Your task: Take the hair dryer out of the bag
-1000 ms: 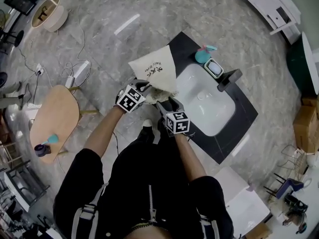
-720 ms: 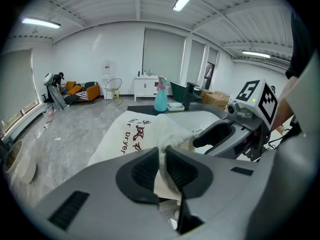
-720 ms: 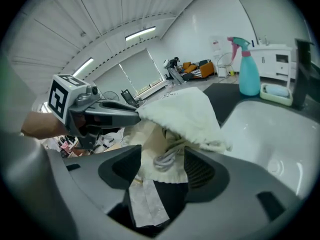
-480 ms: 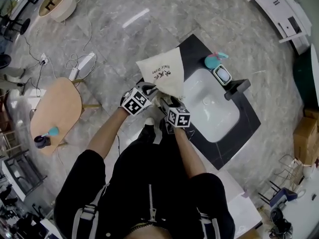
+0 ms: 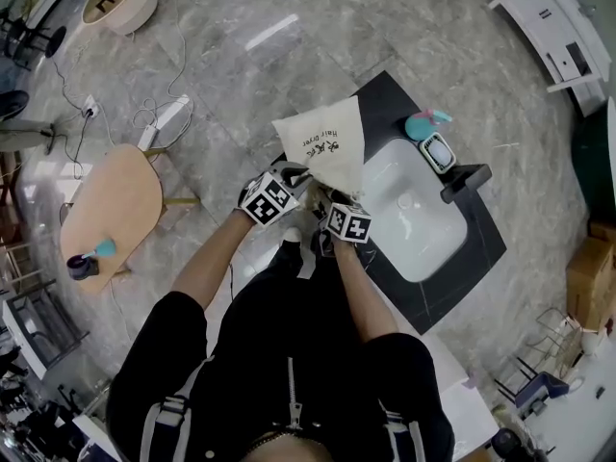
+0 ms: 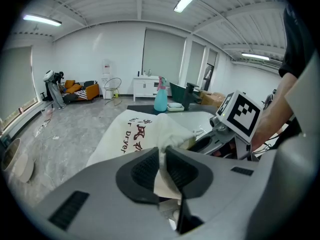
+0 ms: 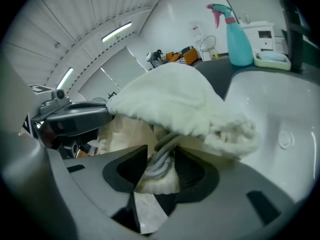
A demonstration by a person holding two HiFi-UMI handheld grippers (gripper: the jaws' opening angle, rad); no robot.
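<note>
Left claw (image 6: 162, 155) angled down, clamped on bag (image 5: 329, 147) rim; right claw (image 7: 162, 157) just closing, apparently pinching cord (image 7: 165, 143).

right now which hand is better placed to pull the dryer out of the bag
Right. The right gripper has just been closing its jaws on the grey cord coming out of the bag's mouth. The left gripper is shut on the bag fabric, so it is better used to hold the bag.
</note>
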